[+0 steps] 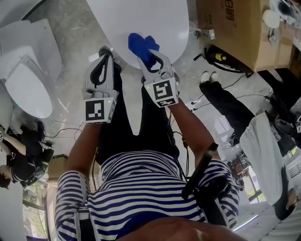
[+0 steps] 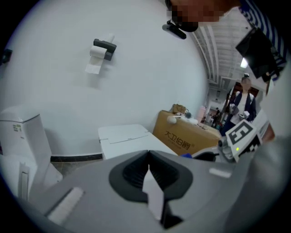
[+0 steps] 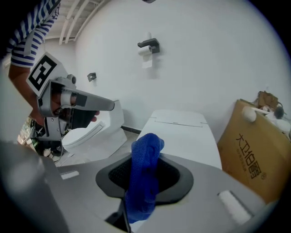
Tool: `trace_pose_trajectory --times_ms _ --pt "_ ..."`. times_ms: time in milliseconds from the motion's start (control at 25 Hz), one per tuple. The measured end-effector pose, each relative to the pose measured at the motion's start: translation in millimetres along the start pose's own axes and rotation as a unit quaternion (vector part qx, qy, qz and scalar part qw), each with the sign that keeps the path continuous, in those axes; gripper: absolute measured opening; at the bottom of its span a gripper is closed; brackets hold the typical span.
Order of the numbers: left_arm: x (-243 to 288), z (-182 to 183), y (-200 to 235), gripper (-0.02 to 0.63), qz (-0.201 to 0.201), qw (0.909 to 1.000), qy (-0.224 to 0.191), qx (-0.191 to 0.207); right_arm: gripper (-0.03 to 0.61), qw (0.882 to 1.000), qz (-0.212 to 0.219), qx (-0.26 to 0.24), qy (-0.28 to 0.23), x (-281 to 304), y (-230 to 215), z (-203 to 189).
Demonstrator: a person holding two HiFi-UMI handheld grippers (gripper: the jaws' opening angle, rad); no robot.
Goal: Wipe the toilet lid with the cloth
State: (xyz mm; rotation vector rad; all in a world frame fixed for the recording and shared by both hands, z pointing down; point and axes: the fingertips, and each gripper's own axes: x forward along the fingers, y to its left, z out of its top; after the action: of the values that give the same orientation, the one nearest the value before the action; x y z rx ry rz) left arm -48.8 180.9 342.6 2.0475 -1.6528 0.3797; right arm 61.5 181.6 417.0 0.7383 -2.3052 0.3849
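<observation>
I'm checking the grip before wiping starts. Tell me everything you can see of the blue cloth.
The cloth is deep blue with a nubby, towel-like weave. Bunched into a thick fold, it is pinched in the right gripper, whose jaws are closed on it, and its rounded end sticks out past them. In the head view it overlaps the near edge of the white toilet lid; whether it touches the lid cannot be told.

I see grey floor (image 1: 70,23) bearing white toilet (image 1: 141,19) at 12 o'clock, second toilet (image 1: 28,89) at 9, cardboard box (image 1: 235,33) at 2.
</observation>
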Motion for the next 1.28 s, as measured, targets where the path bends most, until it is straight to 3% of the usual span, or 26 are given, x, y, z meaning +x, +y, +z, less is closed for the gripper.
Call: trace_pose_trajectory --times_ms 320,560,920,1280 --pt "10 -6 -97 0.002 0.022 0.9997 0.002 0.003 0.114 0.997 -0.071 0.02 -0.022 -87 -122 -43" --pt "21 -24 -142 0.002 0.031 0.9995 0.006 0.009 0.115 0.995 -0.089 0.026 -0.023 -95 -178 -85" --pt "29 -79 -143 0.002 0.05 0.9982 0.031 0.014 0.115 0.996 -0.077 0.044 0.007 -42 -185 -161" --pt "31 -99 -143 0.002 0.054 0.9976 0.044 0.004 0.114 0.997 -0.064 0.047 0.024 -21 -178 -190"
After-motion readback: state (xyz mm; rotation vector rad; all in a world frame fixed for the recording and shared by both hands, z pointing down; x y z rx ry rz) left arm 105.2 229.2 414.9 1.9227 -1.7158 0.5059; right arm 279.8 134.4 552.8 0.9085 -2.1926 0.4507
